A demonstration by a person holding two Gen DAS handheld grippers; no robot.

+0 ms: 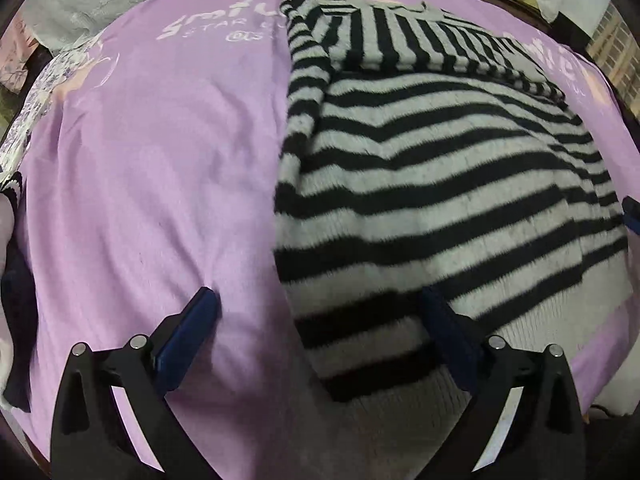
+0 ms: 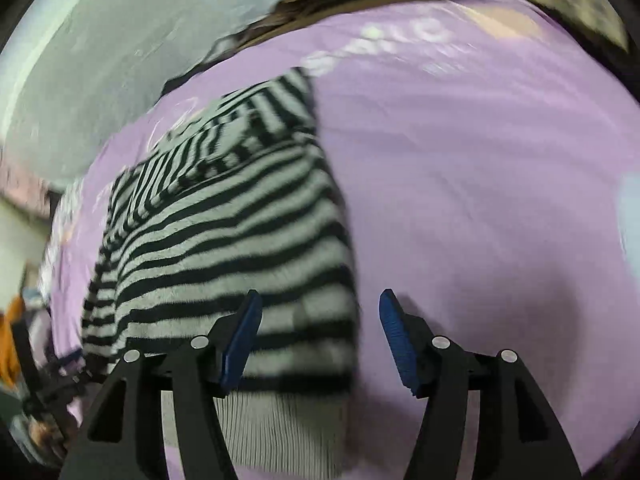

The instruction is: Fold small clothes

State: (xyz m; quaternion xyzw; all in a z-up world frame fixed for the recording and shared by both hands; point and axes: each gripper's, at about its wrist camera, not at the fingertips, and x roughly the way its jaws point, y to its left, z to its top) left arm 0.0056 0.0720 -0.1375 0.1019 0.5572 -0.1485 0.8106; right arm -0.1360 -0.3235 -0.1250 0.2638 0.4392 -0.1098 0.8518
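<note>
A black-and-white striped sweater lies flat on a lilac sheet, its sleeves folded in across the top and its white ribbed hem nearest me. My left gripper hovers open over the sweater's lower left edge, one blue pad over the sheet and the other over the stripes. In the right wrist view the sweater fills the left half. My right gripper stands open above its lower right edge, the left pad over the stripes and the right pad over bare sheet. Neither gripper holds anything.
The lilac sheet carries white lettering at its far side. Pale grey bedding is bunched behind it, and a flowery cloth and a dark garment lie at the left edge. The right wrist view is blurred.
</note>
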